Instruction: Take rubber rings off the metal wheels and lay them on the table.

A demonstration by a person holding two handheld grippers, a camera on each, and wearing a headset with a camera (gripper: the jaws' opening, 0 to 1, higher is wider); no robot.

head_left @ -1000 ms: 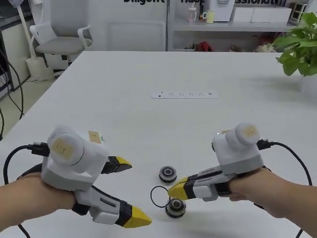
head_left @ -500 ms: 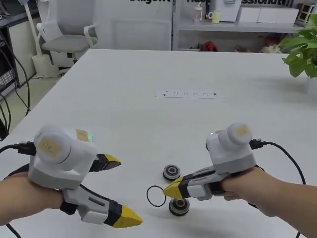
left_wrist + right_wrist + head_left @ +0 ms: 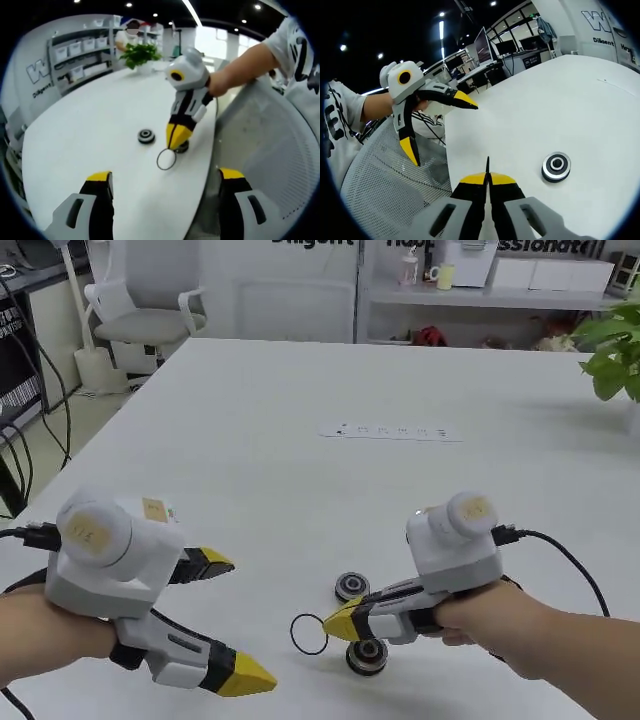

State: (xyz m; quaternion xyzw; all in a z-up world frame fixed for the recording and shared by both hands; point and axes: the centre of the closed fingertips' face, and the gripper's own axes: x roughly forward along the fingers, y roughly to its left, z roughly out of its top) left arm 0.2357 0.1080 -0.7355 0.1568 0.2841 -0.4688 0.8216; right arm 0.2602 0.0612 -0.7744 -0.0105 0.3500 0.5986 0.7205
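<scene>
White tabletop point(image 3: 300, 390) is carrying the work, with a power strip point(image 3: 392, 432) lying toward 12 o'clock and a potted plant point(image 3: 612, 352) standing at 2 o'clock.

The right gripper point(image 3: 338, 623) is keeping its jaws fully closed. In its own view a thin dark sliver is rising between the yellow tips, and this is the rubber ring point(image 3: 309, 634) seen edge-on and pinched at its rim. In the head view the ring is extending toward 9 o'clock from those tips, low over the table; contact with the surface cannot be confirmed.

The first metal wheel point(image 3: 351, 586) is resting at 12 o'clock of the tips, apart from them. The second metal wheel point(image 3: 367, 655) is sitting at 5 o'clock, just under the gripper body.

The left gripper point(image 3: 230, 620) is holding its jaws spread wide, gripping nothing, at 9 o'clock of the ring and apart from it.
</scene>
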